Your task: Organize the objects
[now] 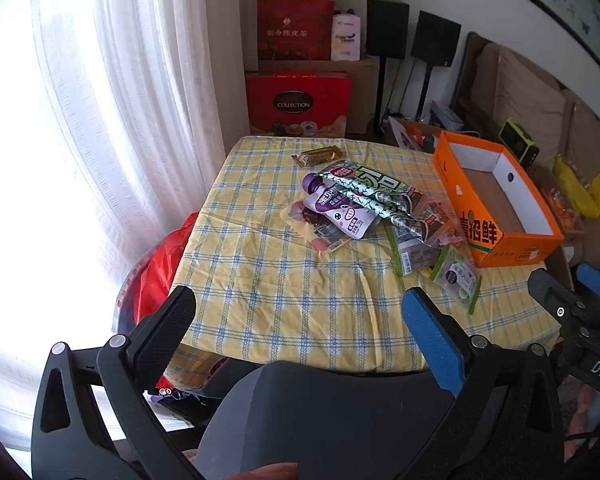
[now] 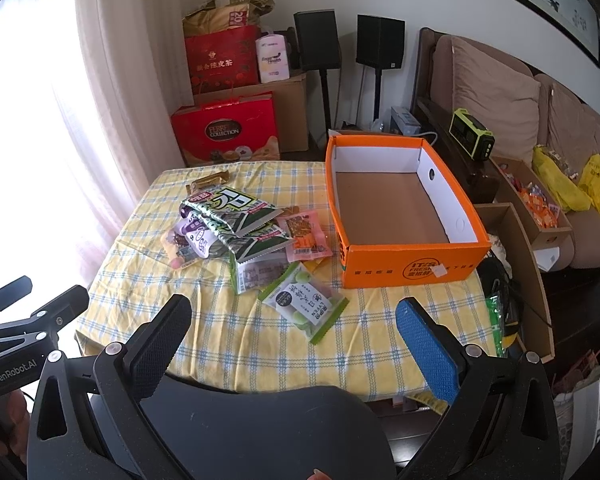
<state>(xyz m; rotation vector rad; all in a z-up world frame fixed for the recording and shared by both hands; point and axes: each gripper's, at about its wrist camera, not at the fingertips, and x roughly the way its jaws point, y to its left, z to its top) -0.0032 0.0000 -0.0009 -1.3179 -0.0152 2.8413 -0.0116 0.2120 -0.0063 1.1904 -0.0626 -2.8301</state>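
On the table: snack packets (image 2: 240,232) lie heaped mid-cloth on the yellow checked cloth (image 2: 228,344); orange box (image 2: 404,268) stands just right of the heap, open, nothing inside.
Left gripper (image 1: 300,316): fingers wide apart, nothing between them, held above the near table edge, short of the packets.
Right gripper (image 2: 294,326): fingers wide apart, nothing held, over the near edge; green packet (image 2: 305,307) lies just beyond it.
Gold bar (image 1: 315,156): alone at the far side, apart from the heap.
Only in left view: red plastic bag (image 1: 160,272) beside the table under the curtain; box side with large Chinese characters; "DAS" on the other gripper's body at the right edge.
Only in right view: box front reading "IT'S FRESH"; "GenRobot.AI" on the other gripper at the left edge; cardboard boxes right of the table, one with orange sweets (image 2: 538,206); box floor fully seen.
Both views: red gift box (image 2: 226,134) marked "COLLECTION" on the floor behind; two black speakers (image 2: 316,40); sofa (image 2: 500,96) with yellow bags.
Other writing: "20" on the gold bag atop the stack.
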